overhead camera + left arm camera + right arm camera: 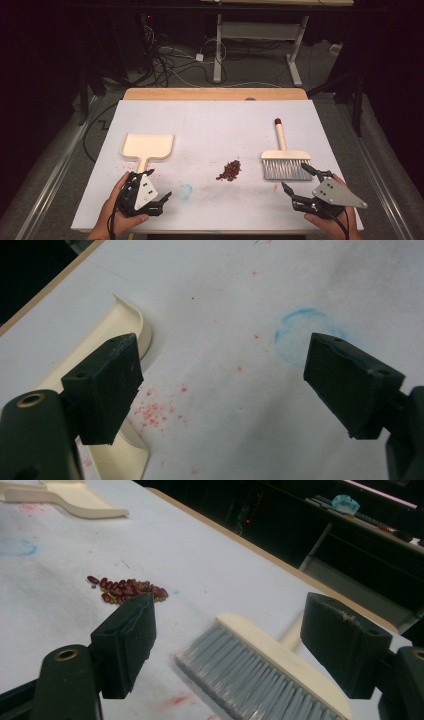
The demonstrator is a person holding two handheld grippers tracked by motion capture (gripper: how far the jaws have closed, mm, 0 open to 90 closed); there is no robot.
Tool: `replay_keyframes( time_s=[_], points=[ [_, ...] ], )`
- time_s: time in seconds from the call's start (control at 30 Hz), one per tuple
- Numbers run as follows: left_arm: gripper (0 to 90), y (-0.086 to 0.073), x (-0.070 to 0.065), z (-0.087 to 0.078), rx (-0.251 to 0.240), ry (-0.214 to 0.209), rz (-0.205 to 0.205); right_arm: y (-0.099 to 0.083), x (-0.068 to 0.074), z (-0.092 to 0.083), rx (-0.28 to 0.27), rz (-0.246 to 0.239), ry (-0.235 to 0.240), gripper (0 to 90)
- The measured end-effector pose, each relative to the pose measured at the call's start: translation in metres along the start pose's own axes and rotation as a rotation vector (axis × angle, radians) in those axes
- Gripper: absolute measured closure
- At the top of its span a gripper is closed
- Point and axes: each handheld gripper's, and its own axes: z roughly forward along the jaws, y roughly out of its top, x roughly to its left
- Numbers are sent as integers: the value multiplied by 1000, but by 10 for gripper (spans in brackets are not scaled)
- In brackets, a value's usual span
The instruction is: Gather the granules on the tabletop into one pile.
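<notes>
High view: brush (286,162) just ahead of right gripper (299,180), jaws wide, seemingly empty.

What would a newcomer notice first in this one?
Probably the small heap of dark red beans at the middle of the white table cover. A cream plastic dustpan lies to its left and a cream hand brush with grey bristles to its right. The open left gripper and right gripper wait near them.

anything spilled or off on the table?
Yes: a small pile of dark red beans lies loose mid-table, between the cream plastic dustpan and the grey-bristled hand brush. Faint red specks and a blue ring mark stain the white sheet.
</notes>
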Motion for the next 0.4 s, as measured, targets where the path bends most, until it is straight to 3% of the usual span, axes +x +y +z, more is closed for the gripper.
replay_keyframes(
  time_s=[0.1, 0.4],
  points=[
    [151, 0, 0, 1, 3, -3, 1, 1, 3, 0, 6, -25, -5, 231],
    [152, 2, 1, 7, 19, -16, 5, -2, 0, 4, 35, -23, -13, 231]
  ],
)
